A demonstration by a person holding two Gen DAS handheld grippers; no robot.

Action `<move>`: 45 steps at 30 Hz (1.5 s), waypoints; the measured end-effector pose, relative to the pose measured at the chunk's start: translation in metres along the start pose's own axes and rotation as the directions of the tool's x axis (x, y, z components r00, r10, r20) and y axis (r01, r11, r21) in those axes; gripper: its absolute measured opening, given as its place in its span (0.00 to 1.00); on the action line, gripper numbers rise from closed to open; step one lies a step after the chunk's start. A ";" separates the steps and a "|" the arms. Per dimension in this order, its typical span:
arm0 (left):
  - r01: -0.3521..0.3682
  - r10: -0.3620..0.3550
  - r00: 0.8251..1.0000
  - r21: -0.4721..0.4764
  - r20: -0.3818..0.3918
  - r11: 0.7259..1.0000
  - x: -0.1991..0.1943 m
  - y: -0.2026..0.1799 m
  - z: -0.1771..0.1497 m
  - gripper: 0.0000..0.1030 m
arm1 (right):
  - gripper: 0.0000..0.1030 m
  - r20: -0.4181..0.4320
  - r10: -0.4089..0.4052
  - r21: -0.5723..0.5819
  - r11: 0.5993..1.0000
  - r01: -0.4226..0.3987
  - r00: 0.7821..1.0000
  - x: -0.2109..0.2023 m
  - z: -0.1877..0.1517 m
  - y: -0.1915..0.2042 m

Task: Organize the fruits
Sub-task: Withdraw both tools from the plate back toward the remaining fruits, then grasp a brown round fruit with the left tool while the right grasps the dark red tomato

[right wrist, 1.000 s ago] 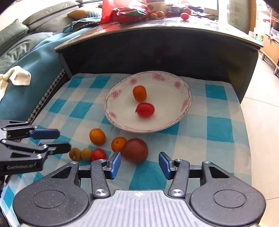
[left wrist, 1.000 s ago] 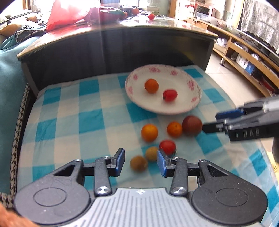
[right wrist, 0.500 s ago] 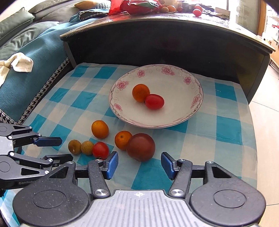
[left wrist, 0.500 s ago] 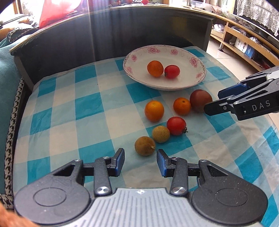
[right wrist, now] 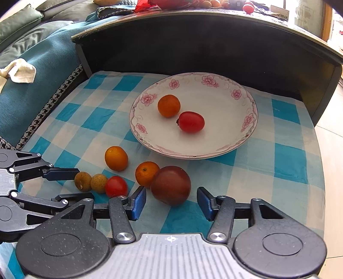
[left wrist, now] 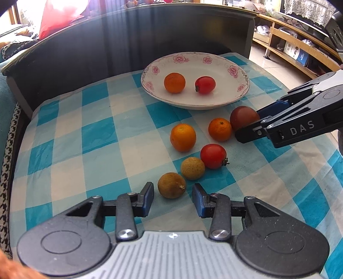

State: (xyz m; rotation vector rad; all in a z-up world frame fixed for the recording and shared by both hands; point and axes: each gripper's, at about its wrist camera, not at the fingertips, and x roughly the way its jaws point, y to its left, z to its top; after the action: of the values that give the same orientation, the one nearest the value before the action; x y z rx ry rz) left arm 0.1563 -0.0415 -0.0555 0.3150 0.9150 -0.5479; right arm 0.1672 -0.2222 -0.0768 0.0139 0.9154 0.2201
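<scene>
A white floral plate [left wrist: 235, 94] [right wrist: 248, 137] holds an orange [left wrist: 174, 82] and a red tomato [left wrist: 205, 84]. On the checked cloth lie two oranges [left wrist: 182, 137] [left wrist: 220, 129], a red tomato [left wrist: 213, 156], two brown longans [left wrist: 172, 185] [left wrist: 192, 168] and a dark plum [left wrist: 243, 117] [right wrist: 170, 185]. My left gripper [left wrist: 173, 198] is open with the nearer longan between its fingertips. My right gripper [right wrist: 170, 202] is open around the near side of the plum; it also shows in the left wrist view [left wrist: 248, 126].
A dark curved table edge [left wrist: 150, 28] overhangs behind the plate. A teal sofa with a white cloth [right wrist: 20, 72] lies left. A red bag [left wrist: 57, 17] and more fruit sit on the tabletop. Wooden shelving [left wrist: 300, 45] stands at the right.
Both grippers have moved forward and lower. The left now brackets the nearer longan and the right brackets the plum. No fruit has moved.
</scene>
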 end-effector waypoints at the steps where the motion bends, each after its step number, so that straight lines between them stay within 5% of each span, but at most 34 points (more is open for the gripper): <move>1: 0.001 -0.001 1.000 -0.002 0.001 1.000 0.000 0.000 0.000 0.46 | 0.42 0.001 0.004 0.002 1.000 -0.004 1.000 0.001 0.000 0.000; 22: 0.008 -0.011 0.999 -0.064 -0.041 0.998 -0.001 0.004 0.002 0.37 | 0.32 -0.052 -0.022 0.022 0.999 0.023 0.998 0.002 -0.002 0.001; 45: 0.061 -0.060 0.995 0.007 -0.082 0.998 -0.017 -0.023 -0.017 0.37 | 0.32 -0.111 -0.094 0.071 0.992 0.103 0.989 -0.031 -0.047 0.028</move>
State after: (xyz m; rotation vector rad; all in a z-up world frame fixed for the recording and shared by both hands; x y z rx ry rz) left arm 0.1238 -0.0468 -0.0515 0.3212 1.0041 -0.5984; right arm 0.1067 -0.2046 -0.0785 0.0280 1.0293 0.0942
